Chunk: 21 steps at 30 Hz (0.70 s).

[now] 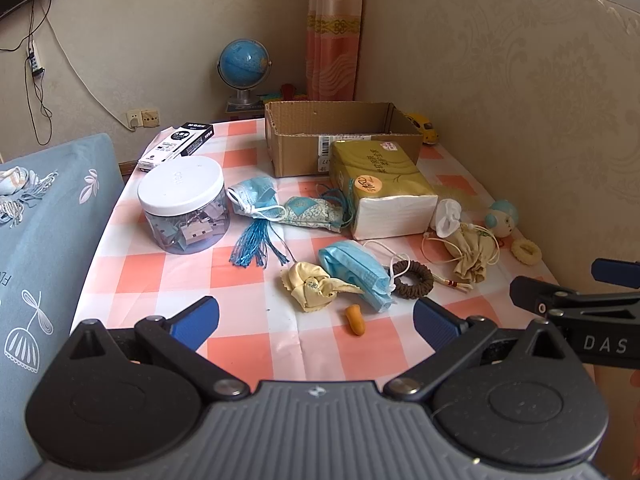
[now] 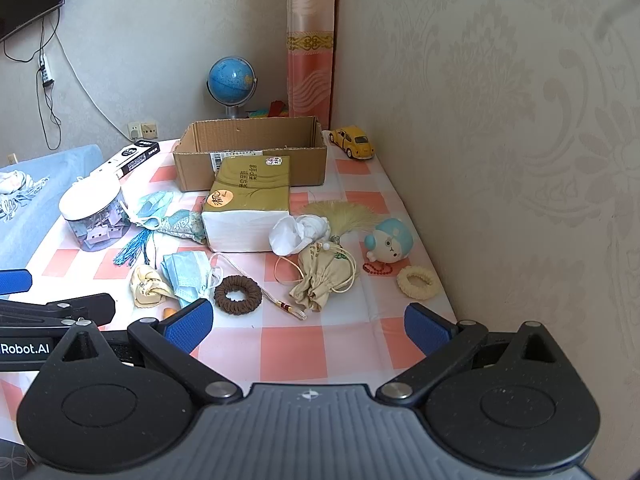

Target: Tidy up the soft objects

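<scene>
Both handheld grippers hover low over the near edge of a table covered in a glossy orange-and-white checked cloth [image 1: 248, 344]. The left gripper [image 1: 316, 320] has its blue ribbed pads spread wide with nothing between them. The right gripper [image 2: 308, 322] is likewise wide apart and empty.

The sorting looks barely begun. Straight ahead of both grippers, at the far side of the table, the open brown corrugated cardboard box [image 2: 250, 152] shows nothing inside, as far as can be seen, and every soft item lies loose on the cloth.

Just ahead of the left gripper lie a knotted pale yellow cloth [image 1: 312, 286], a crumpled blue pleated face mask [image 1: 356, 272] and a small orange foam earplug [image 1: 355, 320]. Just ahead of the right gripper sit a dark brown braided hair tie [image 2: 238, 294] and a beige drawstring fabric pouch [image 2: 324, 276], gathered and wrinkled. Farther ahead and to its right rests a cream ruffled scrunchie [image 2: 418, 282].

Beyond these, against the box front, stands a gold plastic-wrapped pack of white tissues [image 2: 248, 208]. Ahead and left of the left gripper is a clear plastic jar with a white lid [image 1: 184, 206], hard and holding metal clips.
</scene>
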Each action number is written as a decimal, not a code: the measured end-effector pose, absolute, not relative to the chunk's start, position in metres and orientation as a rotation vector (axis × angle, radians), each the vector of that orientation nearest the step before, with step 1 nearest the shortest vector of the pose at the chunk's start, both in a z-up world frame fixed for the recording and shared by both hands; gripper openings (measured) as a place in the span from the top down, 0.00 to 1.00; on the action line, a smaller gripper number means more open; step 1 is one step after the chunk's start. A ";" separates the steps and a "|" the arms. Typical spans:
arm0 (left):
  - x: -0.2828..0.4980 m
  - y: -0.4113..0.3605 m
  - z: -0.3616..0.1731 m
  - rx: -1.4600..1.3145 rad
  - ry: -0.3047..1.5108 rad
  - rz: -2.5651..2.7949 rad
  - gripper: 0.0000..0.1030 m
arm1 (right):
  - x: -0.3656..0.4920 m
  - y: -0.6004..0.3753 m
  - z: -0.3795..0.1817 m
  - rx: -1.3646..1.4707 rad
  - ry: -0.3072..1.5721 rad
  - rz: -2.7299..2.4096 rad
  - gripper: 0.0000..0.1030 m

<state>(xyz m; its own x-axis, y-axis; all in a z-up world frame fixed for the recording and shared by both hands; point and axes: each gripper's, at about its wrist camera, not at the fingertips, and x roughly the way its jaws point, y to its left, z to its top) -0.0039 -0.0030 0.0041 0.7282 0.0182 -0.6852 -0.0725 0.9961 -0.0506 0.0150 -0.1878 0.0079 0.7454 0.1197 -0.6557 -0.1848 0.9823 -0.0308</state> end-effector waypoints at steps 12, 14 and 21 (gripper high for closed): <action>-0.004 -0.003 0.004 -0.077 0.755 0.049 0.00 | 0.015 -0.188 0.008 -0.099 0.710 0.165 0.00; -0.005 -0.002 0.005 -0.079 0.756 0.049 0.00 | 0.015 -0.188 0.008 -0.100 0.710 0.166 0.00; -0.005 -0.002 0.005 -0.079 0.755 0.049 0.00 | 0.015 -0.188 0.008 -0.099 0.708 0.165 0.00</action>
